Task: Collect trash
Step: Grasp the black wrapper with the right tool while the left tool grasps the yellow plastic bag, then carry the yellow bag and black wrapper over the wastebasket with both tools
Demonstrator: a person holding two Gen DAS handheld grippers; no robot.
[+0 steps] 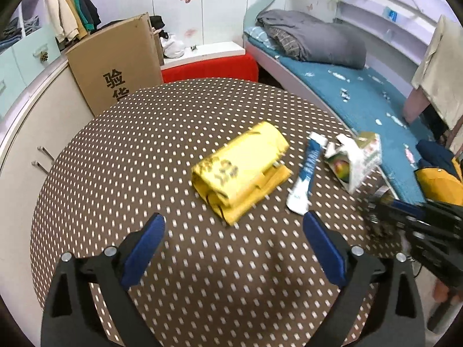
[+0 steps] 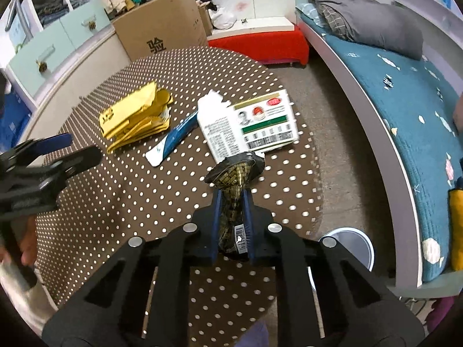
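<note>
On the round brown dotted table (image 1: 115, 173) lie a crumpled yellow bag (image 1: 241, 170), a blue and white sachet (image 1: 305, 177) and a white carton (image 1: 357, 160). My left gripper (image 1: 233, 224) hangs open just short of the yellow bag, nothing between its blue pads. My right gripper (image 2: 233, 195) is shut on a dark, gold-patterned wrapper (image 2: 235, 173), which sticks out ahead of the pads, close to the carton (image 2: 254, 124). The yellow bag (image 2: 136, 115) and the sachet (image 2: 173, 138) lie to the left of it. The left gripper (image 2: 69, 147) shows at the left edge.
A cardboard box (image 1: 121, 60) and a red stool (image 1: 211, 66) stand beyond the table. A bed with a blue cover (image 2: 405, 110) curves along the right. A round white bin (image 2: 350, 245) sits on the floor between table and bed. Drawers (image 2: 43, 55) line the left wall.
</note>
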